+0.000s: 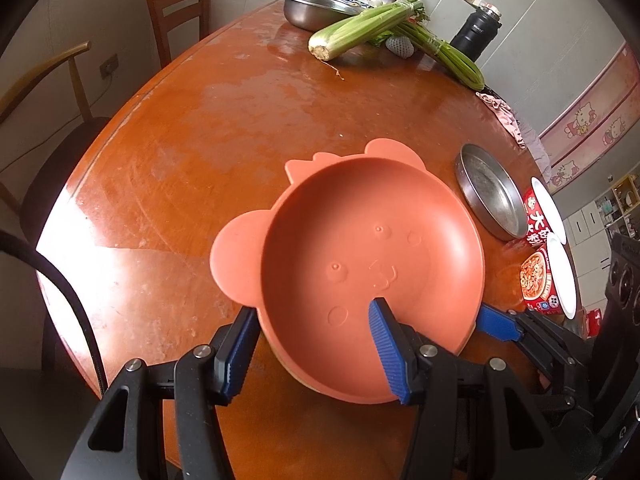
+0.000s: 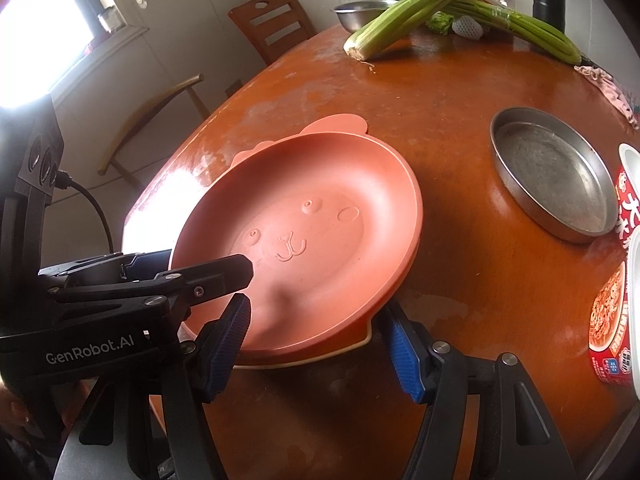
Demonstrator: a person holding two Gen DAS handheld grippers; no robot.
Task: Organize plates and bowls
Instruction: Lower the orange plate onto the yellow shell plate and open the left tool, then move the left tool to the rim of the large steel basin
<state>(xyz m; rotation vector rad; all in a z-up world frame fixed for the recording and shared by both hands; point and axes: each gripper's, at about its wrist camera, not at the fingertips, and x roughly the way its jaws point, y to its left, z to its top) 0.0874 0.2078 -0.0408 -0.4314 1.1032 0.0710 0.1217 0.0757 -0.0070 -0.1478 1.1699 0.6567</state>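
Left wrist view first: a round, glossy brown wooden table [image 1: 200,160], pretty worn, with two chairs [image 1: 176,8] behind it by a pale wall. At the far edge sit a steel bowl [image 1: 308,10], a celery bunch [image 1: 360,28] and a black flask [image 1: 476,36]. A round metal pan [image 1: 492,196] sits off to the right, next to a red food box [image 1: 536,276]. The left gripper [image 1: 316,354] angles steeply down over the near edge. Its jaws straddle the near rim of the orange bear-face plate [image 1: 360,248], one pad outside the rim, the other inside the dish; whether they actually pinch it, can't tell. The plate seems stacked on another plate, with a pale edge peeking out underneath.

Right wrist view: same table [image 2: 440,120], with a bright window top left. The right gripper [image 2: 320,344] also points steeply down at the plate's [image 2: 320,220] near edge, jaws apart on either side of the rim and not pressing it. The left gripper [image 2: 208,276] reaches in from the left, one finger lying over the dish.
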